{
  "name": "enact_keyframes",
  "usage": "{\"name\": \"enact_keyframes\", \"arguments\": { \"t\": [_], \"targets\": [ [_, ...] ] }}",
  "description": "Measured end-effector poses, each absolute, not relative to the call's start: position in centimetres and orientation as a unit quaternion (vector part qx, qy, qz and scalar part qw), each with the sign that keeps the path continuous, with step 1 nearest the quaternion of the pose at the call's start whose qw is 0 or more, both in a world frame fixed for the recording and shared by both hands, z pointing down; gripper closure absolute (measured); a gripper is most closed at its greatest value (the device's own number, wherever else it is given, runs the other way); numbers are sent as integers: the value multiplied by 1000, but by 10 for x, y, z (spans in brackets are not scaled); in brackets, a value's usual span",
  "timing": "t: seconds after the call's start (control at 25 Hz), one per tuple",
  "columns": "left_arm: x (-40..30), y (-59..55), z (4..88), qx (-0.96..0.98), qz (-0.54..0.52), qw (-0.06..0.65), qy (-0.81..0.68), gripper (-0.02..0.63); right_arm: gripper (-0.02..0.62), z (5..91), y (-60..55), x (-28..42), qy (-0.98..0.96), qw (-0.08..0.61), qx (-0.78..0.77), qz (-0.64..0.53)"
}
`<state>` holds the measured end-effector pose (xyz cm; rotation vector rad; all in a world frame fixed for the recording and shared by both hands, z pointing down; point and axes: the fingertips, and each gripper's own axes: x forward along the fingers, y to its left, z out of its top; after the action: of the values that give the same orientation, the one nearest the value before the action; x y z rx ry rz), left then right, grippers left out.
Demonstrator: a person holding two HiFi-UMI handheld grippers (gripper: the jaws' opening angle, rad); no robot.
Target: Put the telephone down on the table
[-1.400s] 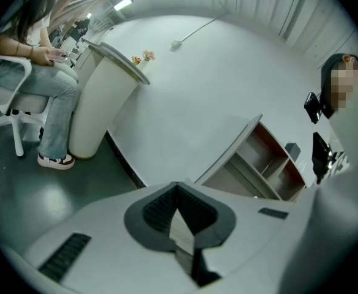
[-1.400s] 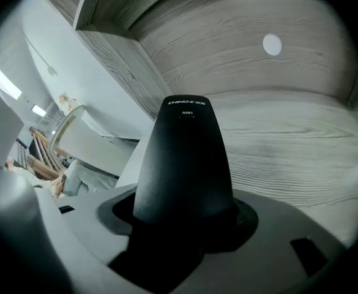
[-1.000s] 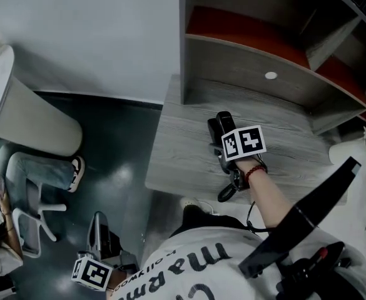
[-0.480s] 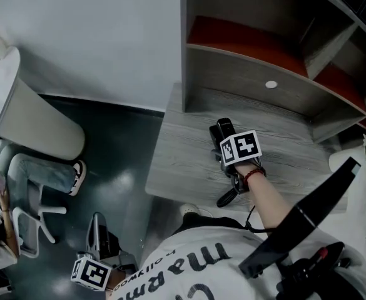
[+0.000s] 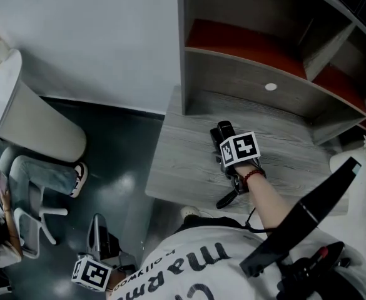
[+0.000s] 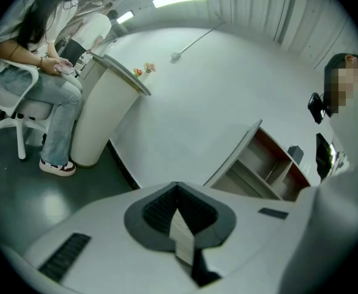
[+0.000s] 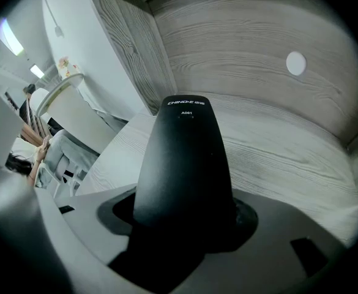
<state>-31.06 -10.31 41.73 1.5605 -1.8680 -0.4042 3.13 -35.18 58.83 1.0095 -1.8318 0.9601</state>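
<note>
A black telephone handset (image 5: 222,132) is held over the grey wood table (image 5: 183,161), its upper end toward the shelf. My right gripper (image 5: 228,145) is shut on it, partly hidden under its marker cube (image 5: 239,149). In the right gripper view the handset (image 7: 182,158) fills the gap between the jaws and points down at the table (image 7: 276,139). Whether the handset touches the table I cannot tell. My left gripper (image 5: 98,237) hangs low beside the person, off the table. In its own view the left gripper (image 6: 179,210) has its jaws together with nothing between them.
A grey shelf unit (image 5: 264,42) with red-lined compartments stands along the table's far side, a white round cap (image 5: 270,87) on its back panel. A person sits on a white chair (image 5: 20,186) by a white curved counter (image 5: 32,124). Black equipment (image 5: 308,230) is at lower right.
</note>
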Motion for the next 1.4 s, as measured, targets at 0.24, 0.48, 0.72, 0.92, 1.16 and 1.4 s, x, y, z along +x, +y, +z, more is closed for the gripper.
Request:
{"name": "enact_keyframes", "arguments": {
  "t": [0.24, 0.48, 0.72, 0.92, 1.16, 1.4],
  "targets": [
    [-309, -104, 416, 599, -156, 327, -715, 597, 311, 594, -349, 32, -725, 413, 397, 382],
    [-308, -106, 413, 602, -152, 321, -715, 597, 311, 596, -349, 30, -725, 415, 393, 384],
    [-308, -106, 414, 602, -152, 319, -716, 597, 311, 600, -346, 31, -724, 423, 391, 380],
    [-308, -108, 415, 603, -155, 320, -714, 598, 311, 600, -345, 31, -724, 427, 391, 374],
    [-305, -111, 420, 606, -156, 322, -711, 597, 311, 602, -345, 31, -725, 433, 391, 366],
    [-302, -119, 419, 609, -159, 322, -708, 598, 311, 602, -344, 31, -727, 435, 395, 355]
  ]
}}
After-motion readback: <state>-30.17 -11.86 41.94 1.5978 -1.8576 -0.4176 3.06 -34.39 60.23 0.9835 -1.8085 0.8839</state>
